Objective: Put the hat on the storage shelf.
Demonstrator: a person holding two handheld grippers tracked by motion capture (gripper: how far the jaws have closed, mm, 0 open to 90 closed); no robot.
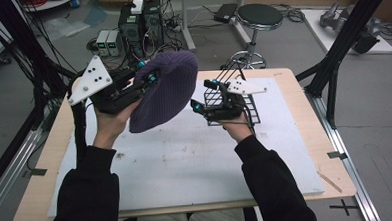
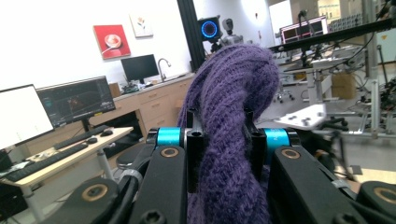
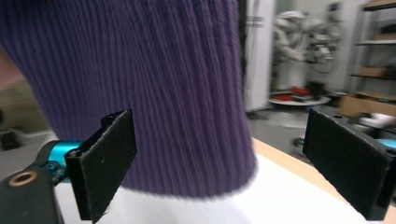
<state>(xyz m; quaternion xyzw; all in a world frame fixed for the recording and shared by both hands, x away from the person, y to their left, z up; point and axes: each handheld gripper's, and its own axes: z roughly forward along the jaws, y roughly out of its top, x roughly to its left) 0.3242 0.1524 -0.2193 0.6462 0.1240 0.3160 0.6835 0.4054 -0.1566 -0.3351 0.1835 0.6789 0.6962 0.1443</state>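
Observation:
A purple knit beanie [image 1: 165,89] hangs above the white board, held up at the left. My left gripper [image 1: 150,77] is shut on its knit fabric; in the left gripper view the beanie [image 2: 229,140] is pinched between the two black jaws. My right gripper [image 1: 202,96] stands open just right of the beanie, with its jaws pointing toward it. The right gripper view has the beanie [image 3: 154,88] hanging close ahead, beyond the spread fingers [image 3: 105,163], apart from them. A black wire basket [image 1: 238,96] stands on the board behind my right hand.
The white foam board [image 1: 186,161] covers most of the wooden table [image 1: 55,146]. A black stool [image 1: 259,17] and computer boxes [image 1: 140,23] stand on the floor beyond the table. Black frame posts [image 1: 339,49] rise at the right.

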